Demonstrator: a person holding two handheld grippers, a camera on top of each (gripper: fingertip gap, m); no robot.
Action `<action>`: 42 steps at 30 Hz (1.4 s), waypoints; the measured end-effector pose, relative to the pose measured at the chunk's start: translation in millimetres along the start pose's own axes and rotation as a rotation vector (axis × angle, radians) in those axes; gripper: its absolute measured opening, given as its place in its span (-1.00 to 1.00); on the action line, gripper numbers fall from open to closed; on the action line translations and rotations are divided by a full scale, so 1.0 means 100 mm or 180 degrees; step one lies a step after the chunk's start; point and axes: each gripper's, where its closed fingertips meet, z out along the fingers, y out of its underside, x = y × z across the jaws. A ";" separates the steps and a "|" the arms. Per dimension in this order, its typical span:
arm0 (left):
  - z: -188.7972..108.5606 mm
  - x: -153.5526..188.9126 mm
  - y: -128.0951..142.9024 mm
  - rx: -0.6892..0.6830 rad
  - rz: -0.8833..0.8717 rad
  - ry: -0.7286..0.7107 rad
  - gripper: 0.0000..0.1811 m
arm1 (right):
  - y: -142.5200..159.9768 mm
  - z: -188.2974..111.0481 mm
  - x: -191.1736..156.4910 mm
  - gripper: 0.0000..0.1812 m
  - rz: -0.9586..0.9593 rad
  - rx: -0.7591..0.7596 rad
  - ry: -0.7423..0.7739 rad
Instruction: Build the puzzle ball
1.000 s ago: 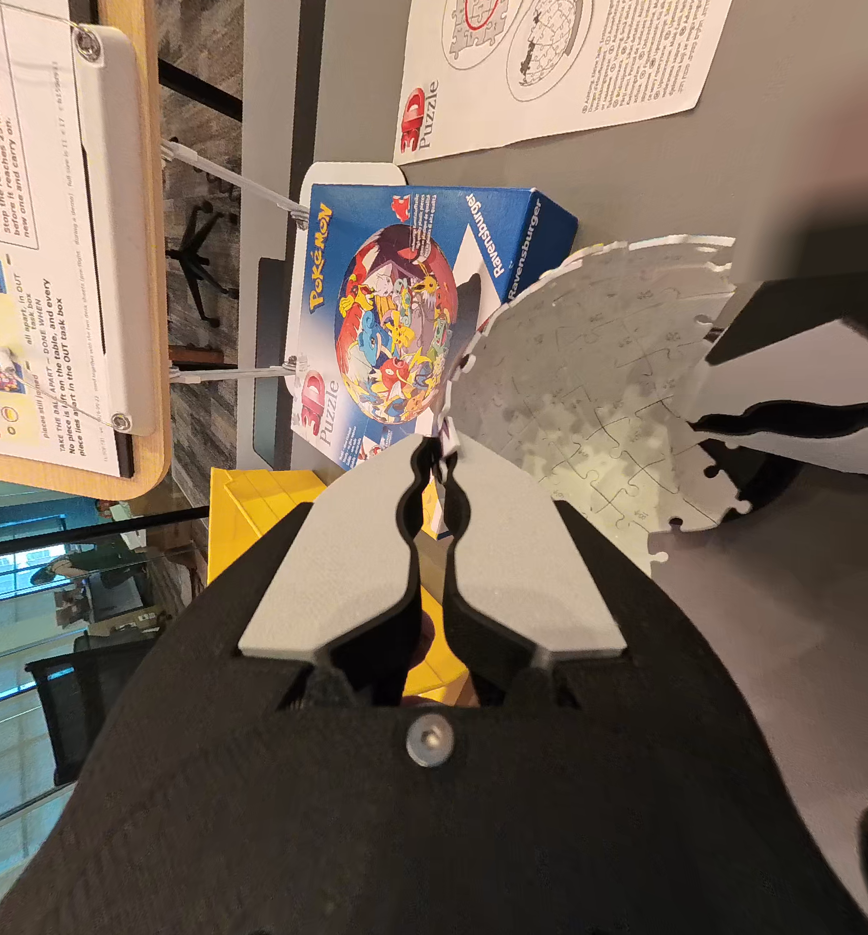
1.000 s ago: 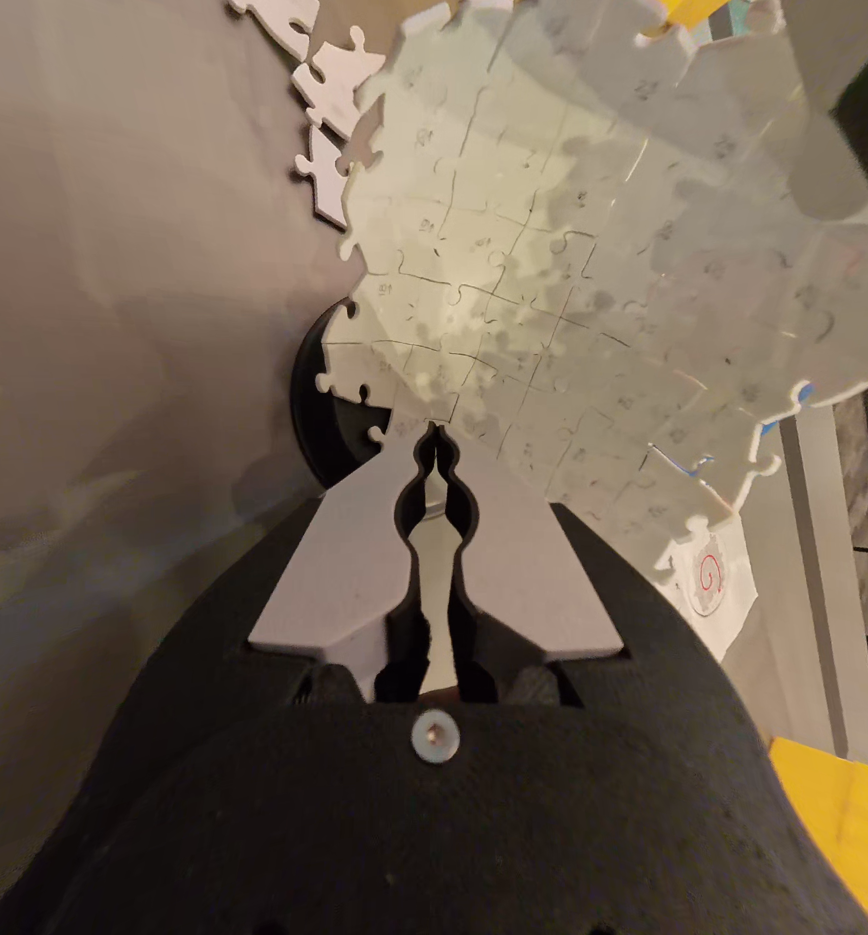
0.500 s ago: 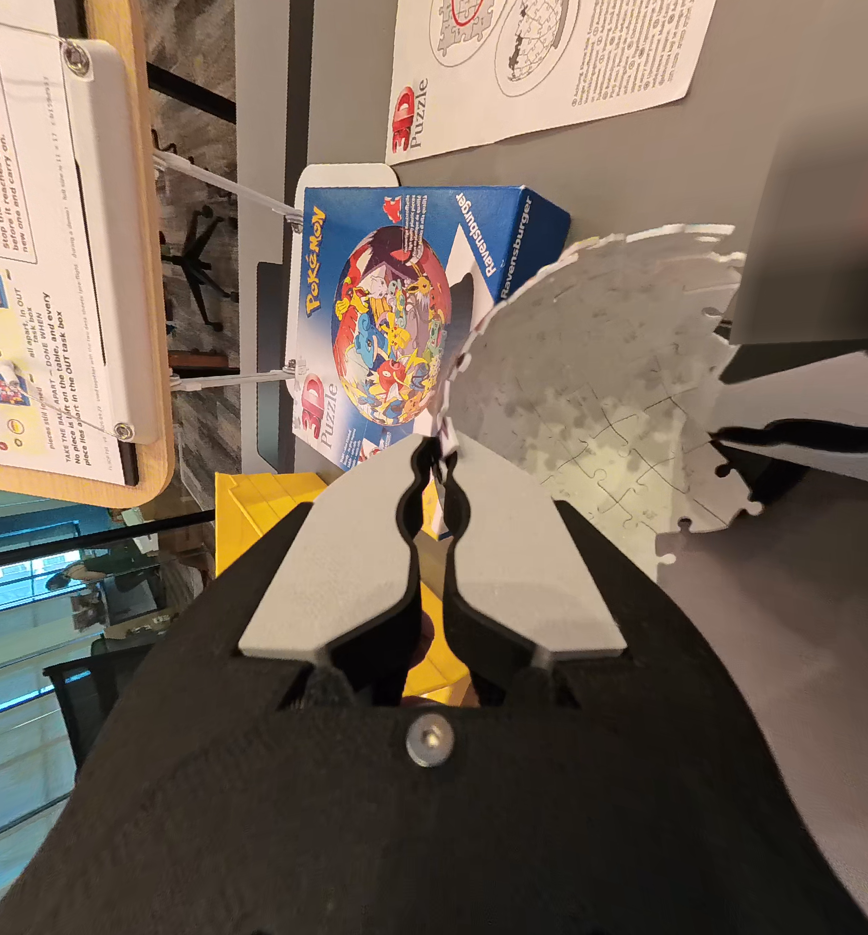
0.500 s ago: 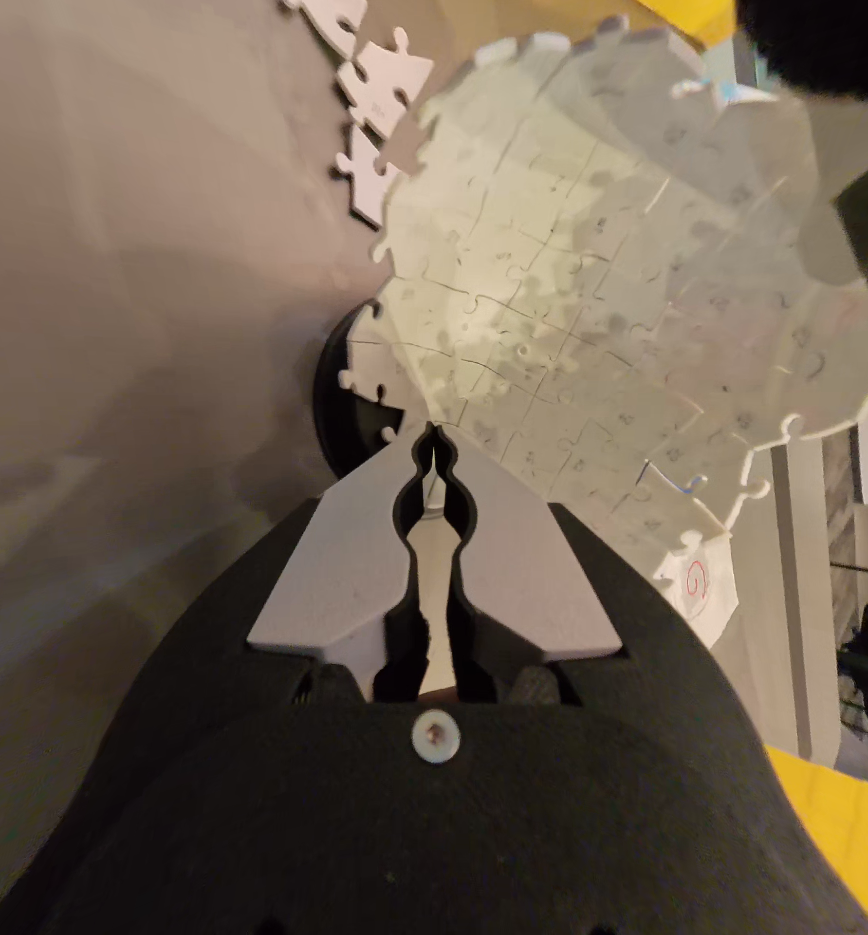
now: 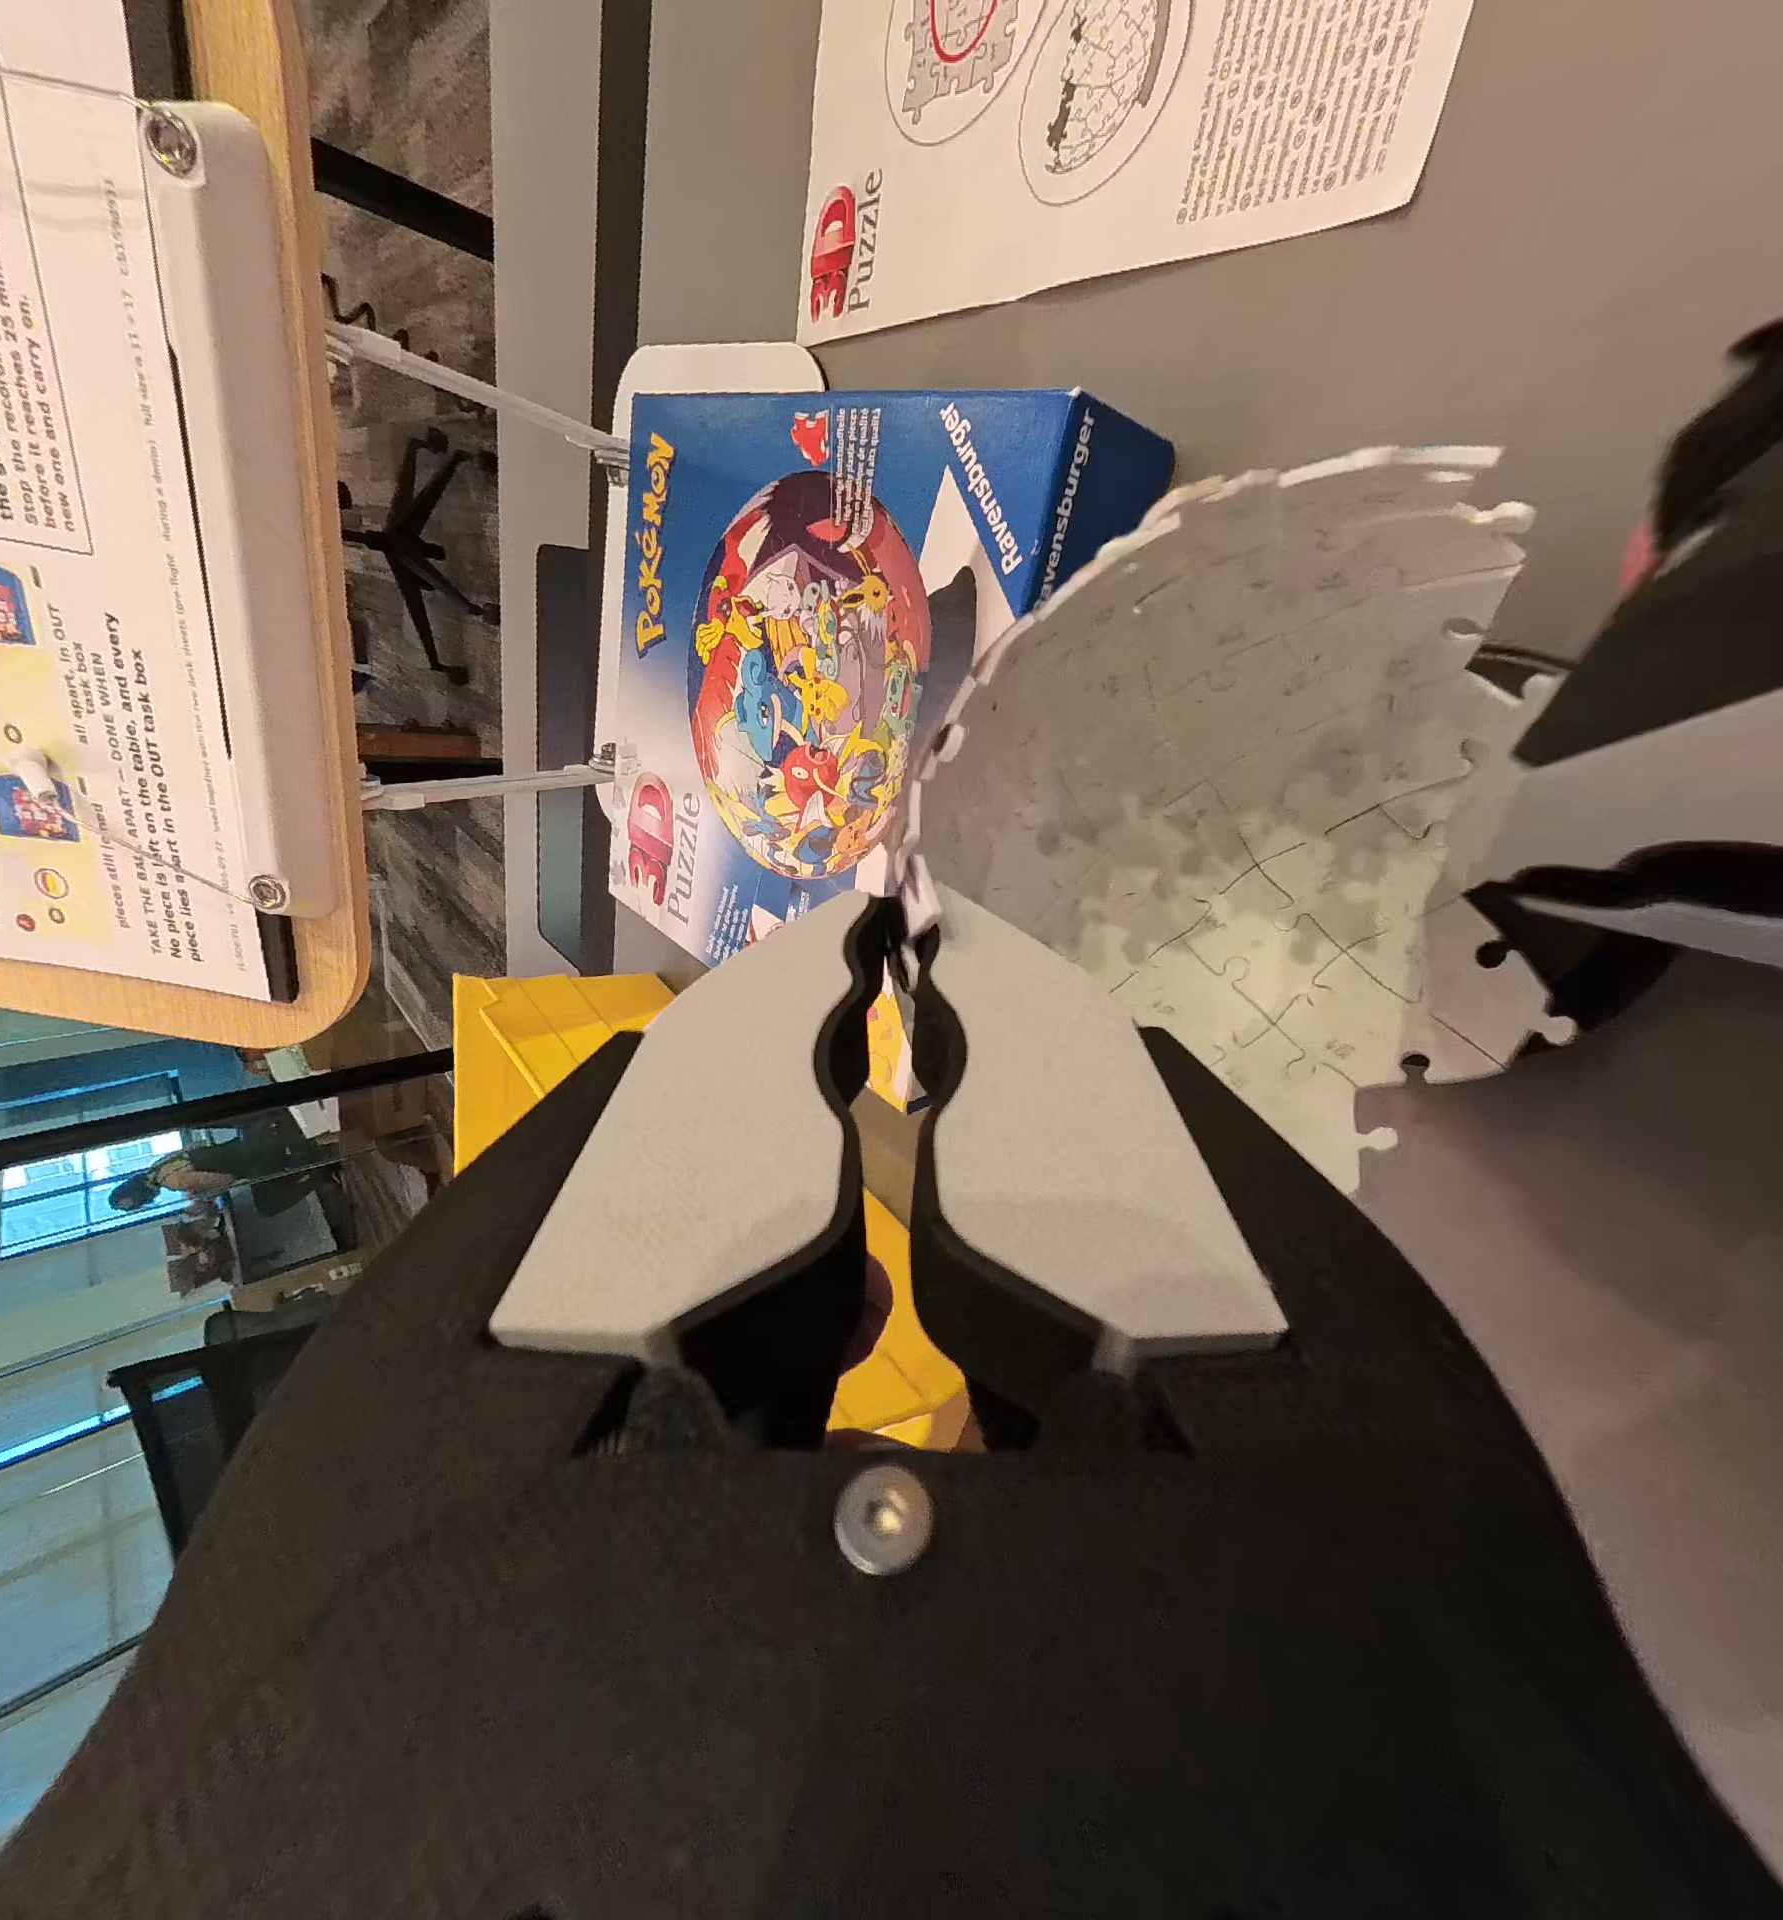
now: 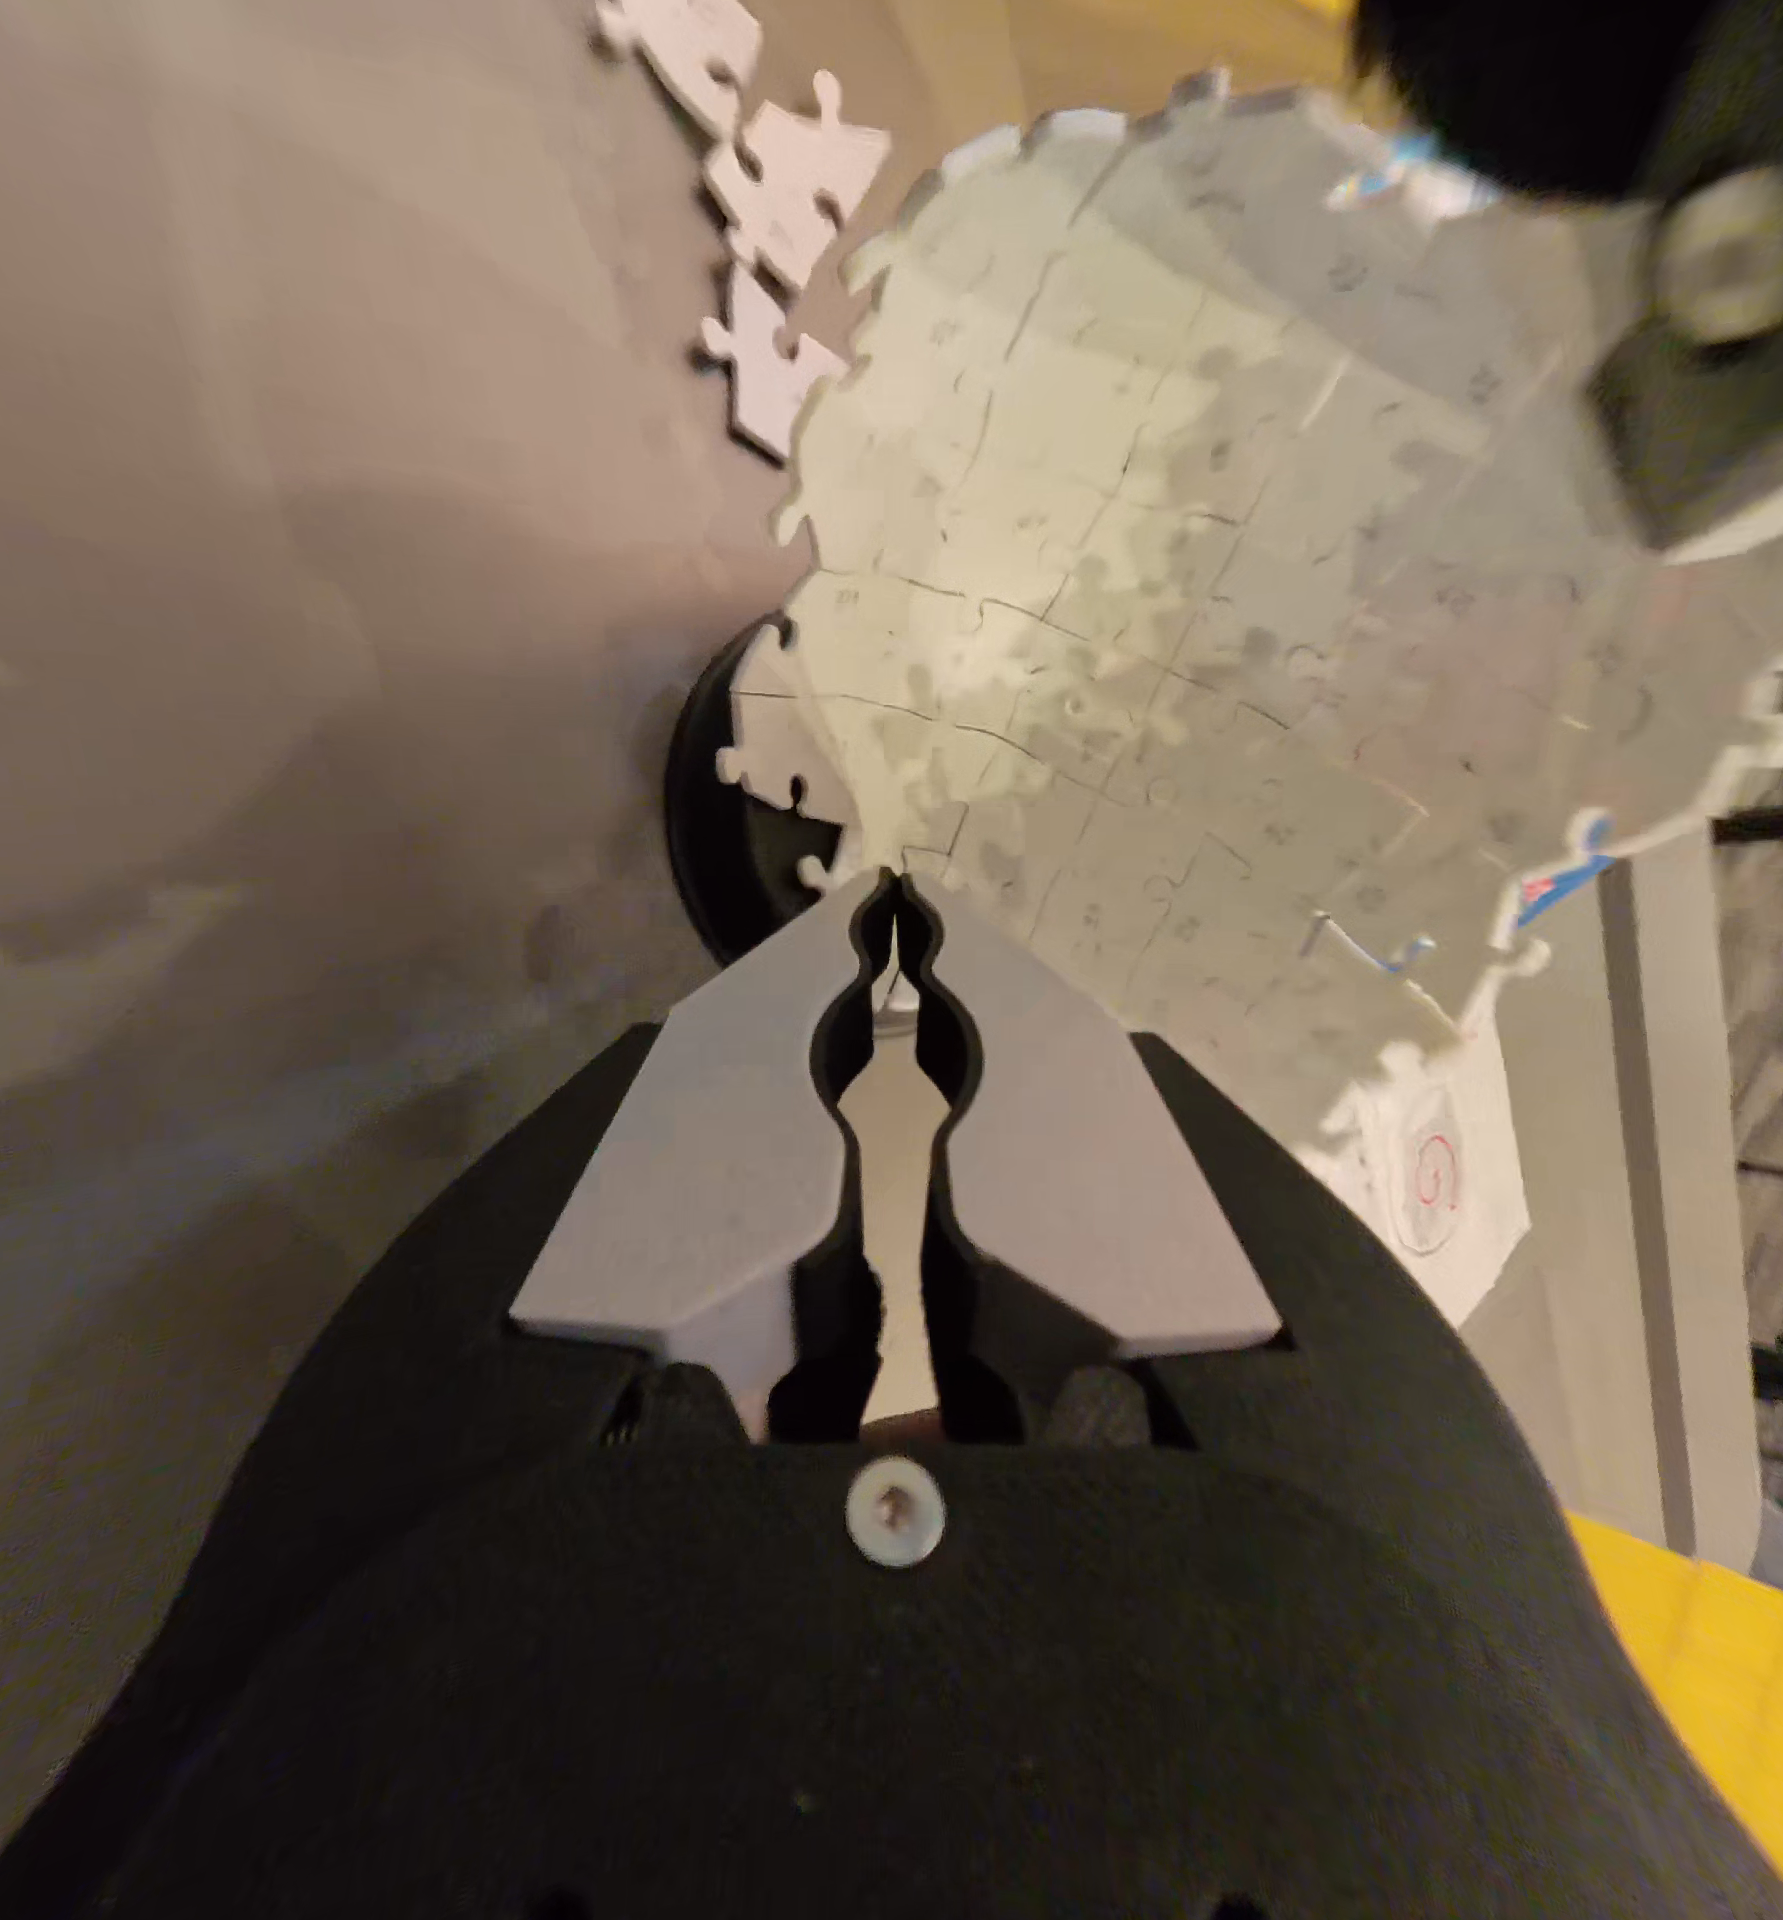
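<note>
The half-built puzzle ball [image 5: 1230,790], a curved shell of joined pieces seen from its pale, numbered inner side, is held up over the grey counter [image 5: 1645,1351] between both tools. The left hand-held gripper [image 5: 902,914] has its jaws closed to a narrow slit on the shell's jagged edge, and the right hand-held gripper [image 6: 892,894] pinches the rim on the opposite side in the same way, jaws nearly together with the edge between the tips. Only the left wrist view shows the blue puzzle box [image 5: 845,644] standing on the counter behind the shell, its front printed with a colourful ball picture; whether anything is inside it cannot be told. That view also takes in a white instruction sheet [image 5: 1126,145] lying flat farther back, a wooden board [image 5: 326,582] carrying a printed notice, and a yellow bin [image 5: 554,1049] just behind the jaws, its contents hidden by the gripper body. The right wrist view alone shows several loose puzzle pieces [image 6: 762,239] lying white side up on the counter beyond the shell, well apart from it, and a black round stand [image 6: 731,810] sitting on the counter beneath the shell's lower edge. In that view the left tool appears blurred at the upper right, gripping the far rim, and a corner of the yellow bin [image 6: 1739,1704] shows at lower right.
</note>
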 end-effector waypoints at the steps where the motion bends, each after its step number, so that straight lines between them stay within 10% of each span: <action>1: 0.00 0.00 0.01 0.0003 -0.0004 0.0001 -0.97 | -0.05 -0.10 -0.03 -1.00 -0.0027 0.0123 -0.0019; 9: 0.00 -0.01 0.03 0.0000 -0.0031 0.0023 -0.97 | 0.08 -0.58 -0.03 -1.00 0.0401 0.0306 -0.0111; 22: 0.00 0.01 -0.02 -0.0002 0.0045 0.0052 -0.98 | 0.13 -0.01 0.08 -1.00 -0.0085 -0.0017 0.0101; 42: 0.00 0.02 -0.01 0.0006 0.0091 0.0057 -0.97 | 0.05 -0.10 0.10 -1.00 -0.0130 0.0079 0.0066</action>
